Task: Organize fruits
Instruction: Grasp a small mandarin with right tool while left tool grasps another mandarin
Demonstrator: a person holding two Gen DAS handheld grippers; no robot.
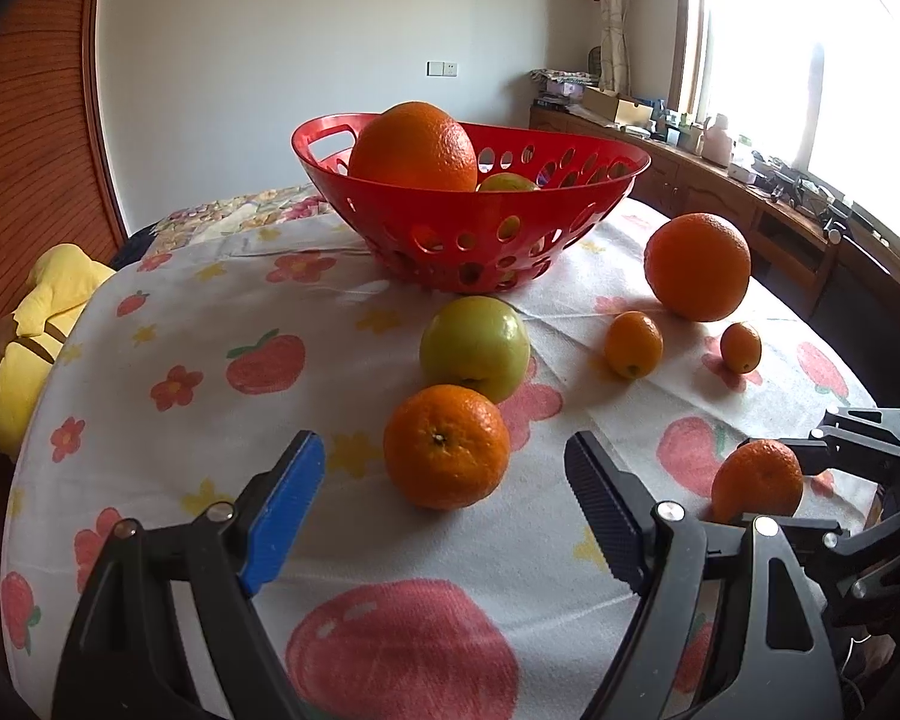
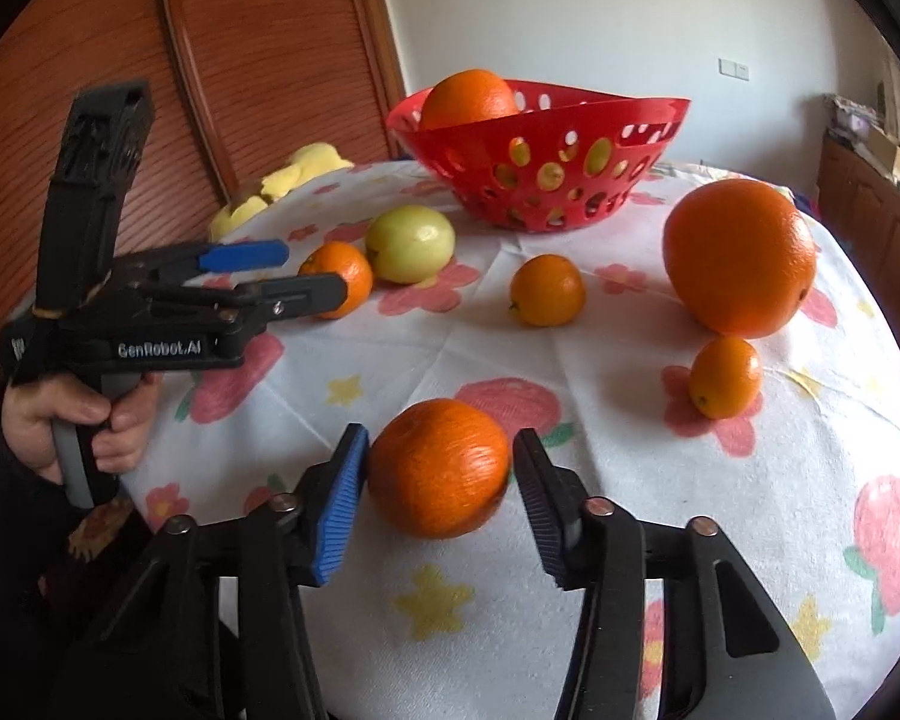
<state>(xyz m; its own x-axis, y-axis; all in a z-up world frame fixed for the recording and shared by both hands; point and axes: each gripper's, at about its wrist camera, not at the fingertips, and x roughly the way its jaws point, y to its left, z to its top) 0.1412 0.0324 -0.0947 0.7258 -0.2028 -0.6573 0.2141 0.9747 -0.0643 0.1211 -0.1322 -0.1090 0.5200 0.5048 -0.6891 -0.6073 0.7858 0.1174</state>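
Right claw (image 2: 441,489): around tangerine (image 2: 438,468), pads not yet pressing
Left claw (image 1: 444,480): apart, before second tangerine (image 1: 446,446)
Basket (image 1: 450,234): behind apple (image 1: 475,346)

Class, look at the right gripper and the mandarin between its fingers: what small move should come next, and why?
Probably finish closing the right gripper on the mandarin: its blue pad touches the fruit, but a gap remains at the black pad, and the mandarin sits on the tablecloth.

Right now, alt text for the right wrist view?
The right gripper has a mandarin between its jaws on a flowered tablecloth; the blue jaw touches it, the black one looks just short. Behind are more oranges, a green apple and a red basket; the left gripper stands open at left.
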